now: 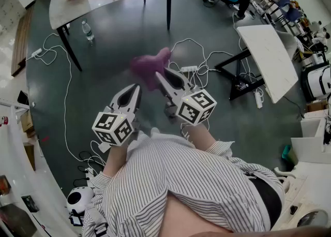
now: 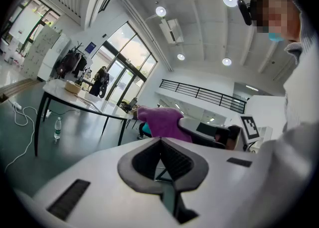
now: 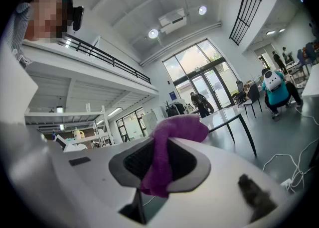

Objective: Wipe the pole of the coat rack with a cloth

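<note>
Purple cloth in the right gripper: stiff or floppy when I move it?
Likely floppy: the purple cloth bunches and droops over the right gripper. Probably light, as a pinch holds it up. It looks fuzzy, so unlikely to slip.

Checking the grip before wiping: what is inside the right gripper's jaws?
The right gripper holds the purple cloth pinched between its jaws; it bunches above them and hangs below. The pinched fold itself is covered.

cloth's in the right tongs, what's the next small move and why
Probably walk toward what looks like the coat rack by the far glass doors. The right tongs pinch the purple cloth, the left tongs are shut and empty, and no pole is near them in the head view.
</note>
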A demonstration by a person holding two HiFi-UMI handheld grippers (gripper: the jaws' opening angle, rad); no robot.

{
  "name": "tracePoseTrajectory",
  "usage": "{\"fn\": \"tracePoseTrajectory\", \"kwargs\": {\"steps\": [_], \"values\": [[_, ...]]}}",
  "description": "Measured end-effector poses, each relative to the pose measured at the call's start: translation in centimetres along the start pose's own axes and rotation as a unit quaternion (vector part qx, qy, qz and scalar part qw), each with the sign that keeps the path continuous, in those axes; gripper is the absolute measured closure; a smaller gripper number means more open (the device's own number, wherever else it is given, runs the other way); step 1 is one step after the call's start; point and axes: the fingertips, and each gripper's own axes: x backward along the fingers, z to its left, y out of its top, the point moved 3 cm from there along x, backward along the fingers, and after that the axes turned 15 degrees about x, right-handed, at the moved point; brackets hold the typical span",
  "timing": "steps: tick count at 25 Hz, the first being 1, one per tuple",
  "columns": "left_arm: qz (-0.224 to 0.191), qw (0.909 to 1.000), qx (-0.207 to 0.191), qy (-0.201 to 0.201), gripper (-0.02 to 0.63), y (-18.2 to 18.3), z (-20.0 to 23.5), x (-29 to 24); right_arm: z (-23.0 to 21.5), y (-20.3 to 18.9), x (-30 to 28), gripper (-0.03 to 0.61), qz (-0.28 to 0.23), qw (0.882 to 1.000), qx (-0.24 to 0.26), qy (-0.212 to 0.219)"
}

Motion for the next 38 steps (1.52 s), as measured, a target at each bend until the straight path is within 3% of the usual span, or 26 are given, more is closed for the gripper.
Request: {"fn": "tracePoseTrajectory", "kwargs": {"steps": [6, 13, 20, 32, 38], "values": [[-0.034, 0.9993, 0.006, 0.014, 0.603, 1.7, 1.3, -0.6, -1.3, 0.5, -0.5, 0.492, -0.003, 1.0, 0.014, -0.001], [-0.041, 0.9988, 0.006, 0.028, 0.604, 2.8, 2.6, -1.0, -1.6, 0.1, -1.0, 0.492, 0.005, 1.0, 0.014, 0.004], [-0.03, 0.9991, 0.014, 0.026, 0.603, 1.8, 1.9, -2.2, -1.6, -0.9, -0.7, 0.494, 0.022, 0.999, 0.013, 0.022], [-0.061, 0.9971, 0.017, 0.042, 0.603, 1.5, 1.6, -4.5, -5.1, -1.0, 0.2, 0.492, 0.02, 0.999, 0.003, 0.029], [-0.037, 0.9974, 0.027, 0.056, 0.603, 0.0, 2.1, -6.4, -7.0, -2.3, 0.3, 0.492, 0.038, 0.999, -0.008, 0.027]]}}
